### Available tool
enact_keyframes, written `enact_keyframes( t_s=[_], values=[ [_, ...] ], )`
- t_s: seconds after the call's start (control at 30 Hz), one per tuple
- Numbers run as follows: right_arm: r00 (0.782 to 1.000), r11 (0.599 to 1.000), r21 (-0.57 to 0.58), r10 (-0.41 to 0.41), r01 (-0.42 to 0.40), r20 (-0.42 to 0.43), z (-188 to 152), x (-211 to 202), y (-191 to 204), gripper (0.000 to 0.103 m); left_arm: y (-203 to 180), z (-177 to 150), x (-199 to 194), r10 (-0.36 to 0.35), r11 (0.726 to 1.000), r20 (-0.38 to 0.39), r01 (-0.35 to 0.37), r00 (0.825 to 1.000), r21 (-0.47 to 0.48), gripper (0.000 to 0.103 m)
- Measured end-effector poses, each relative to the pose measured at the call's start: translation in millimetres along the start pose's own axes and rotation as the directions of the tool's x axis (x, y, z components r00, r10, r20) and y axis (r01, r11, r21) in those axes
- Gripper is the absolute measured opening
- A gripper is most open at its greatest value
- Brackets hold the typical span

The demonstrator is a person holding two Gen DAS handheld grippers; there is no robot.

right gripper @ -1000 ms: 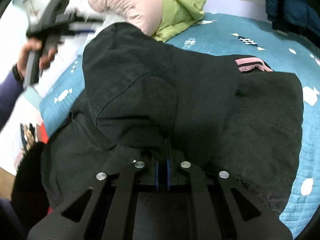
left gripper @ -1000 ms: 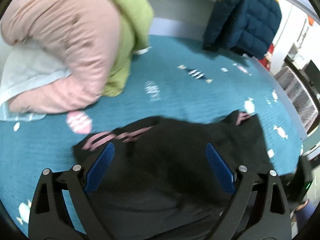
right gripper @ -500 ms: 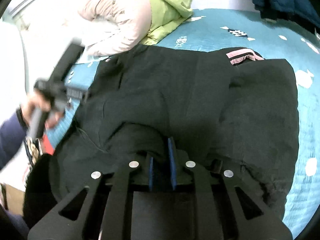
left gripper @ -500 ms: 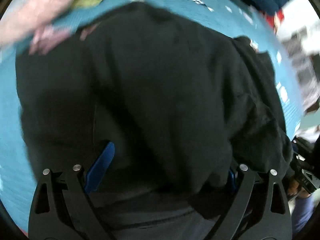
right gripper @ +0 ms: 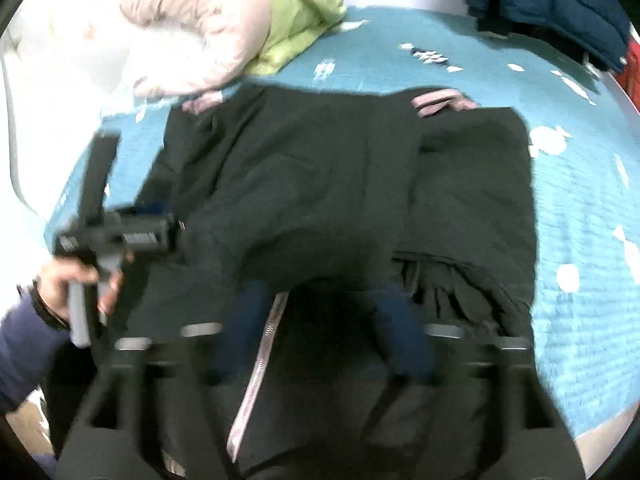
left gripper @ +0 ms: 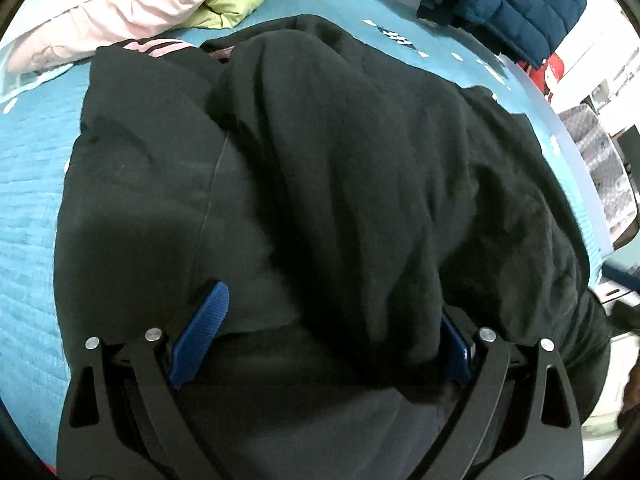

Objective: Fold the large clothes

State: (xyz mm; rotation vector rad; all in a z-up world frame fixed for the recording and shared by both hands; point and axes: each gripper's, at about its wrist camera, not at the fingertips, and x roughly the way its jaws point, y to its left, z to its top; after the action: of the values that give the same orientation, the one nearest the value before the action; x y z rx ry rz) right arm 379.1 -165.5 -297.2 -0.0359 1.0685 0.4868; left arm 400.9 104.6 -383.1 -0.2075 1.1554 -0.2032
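Black garment (left gripper: 340,184) spread on teal bedcover (left gripper: 28,208), long axis toward 12 o'clock, pink-striped cuff (right gripper: 434,101) at far end. Left gripper (left gripper: 320,336) wide apart, near hem bunched between pads, not visibly pinched. Right gripper (right gripper: 320,320) opening, cloth loose at 12 o'clock of blurred fingertips. Left sits nearer the fold edge.

No readable text shows anywhere; a label on the left gripper (right gripper: 132,236) is blurred.

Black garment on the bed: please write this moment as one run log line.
black garment: folded on teal bedspread | right gripper: jaws opening, releasing | left gripper: jaws open
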Motion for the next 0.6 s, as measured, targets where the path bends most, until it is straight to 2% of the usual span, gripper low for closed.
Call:
enact_keyframes(
  t_s=[0.1,0.17,0.2,0.23,0.27,0.3,0.33,0.37,0.43,0.47,0.5,0.57,0.6],
  values=[
    [0.992,0.993,0.105,0.046,-0.058,0.114,4.9,-16.0,-4.0,0.075,0.3,-4.8,0.4,0.012,1.000,0.013,-0.012,1.000,0.003,0.092],
    [0.985,0.976,0.173,0.108,-0.131,0.138,16.6,-1.0,-2.1,0.069,-0.9,-7.6,-1.8,0.022,1.000,0.026,-0.022,0.999,0.002,0.092],
    [0.979,0.966,0.195,0.140,-0.168,0.148,23.2,11.5,2.3,0.060,-1.3,-10.6,-2.6,0.026,1.000,0.031,-0.026,0.999,0.003,0.092],
    [0.972,0.954,0.214,0.180,-0.210,0.149,29.2,26.9,8.3,0.042,-2.2,-12.5,-2.8,0.031,1.000,0.034,-0.031,0.999,0.002,0.092],
    [0.967,0.947,0.216,0.211,-0.239,0.144,32.1,39.0,13.4,0.032,-3.1,-15.7,-4.2,0.040,0.999,0.036,-0.040,0.999,0.010,0.092],
    [0.968,0.946,0.220,0.214,-0.239,0.132,33.3,54.8,18.6,0.009,-4.3,-17.6,-5.0,0.044,0.999,0.036,-0.045,0.998,0.018,0.092],
    [0.975,0.951,0.223,0.198,-0.215,0.097,33.0,68.7,21.2,0.005,-4.3,-20.0,-5.7,0.046,0.999,0.037,-0.047,0.998,0.020,0.092],
    [0.987,0.956,0.248,0.159,-0.157,0.011,26.6,93.0,20.8,0.003,-2.7,-21.2,-5.3,0.045,0.999,0.036,-0.046,0.998,0.019,0.092],
    [0.983,0.935,0.337,0.155,-0.113,-0.100,1.8,131.1,5.9,0.000,3.8,-28.7,1.7,0.019,1.000,-0.005,-0.019,1.000,-0.003,0.092],
    [0.980,0.925,0.358,0.171,-0.125,-0.098,-14.2,144.3,-3.4,0.000,5.0,-33.8,5.9,0.012,1.000,-0.023,-0.012,1.000,0.003,0.092],
    [0.979,0.913,0.374,0.195,-0.159,-0.060,-24.1,147.8,-10.1,0.000,3.9,-36.5,5.6,0.018,1.000,-0.004,-0.018,1.000,0.024,0.092],
    [0.975,0.890,0.414,0.223,-0.192,-0.027,-28.9,145.6,-17.0,0.000,0.9,-37.2,-4.3,0.007,0.999,0.029,-0.009,1.000,0.042,0.092],
    [0.977,0.897,0.403,0.211,-0.182,-0.029,-27.1,144.4,-15.3,0.000,1.4,-34.4,-14.8,-0.019,1.000,0.054,0.018,0.998,0.025,0.092]
  ],
)
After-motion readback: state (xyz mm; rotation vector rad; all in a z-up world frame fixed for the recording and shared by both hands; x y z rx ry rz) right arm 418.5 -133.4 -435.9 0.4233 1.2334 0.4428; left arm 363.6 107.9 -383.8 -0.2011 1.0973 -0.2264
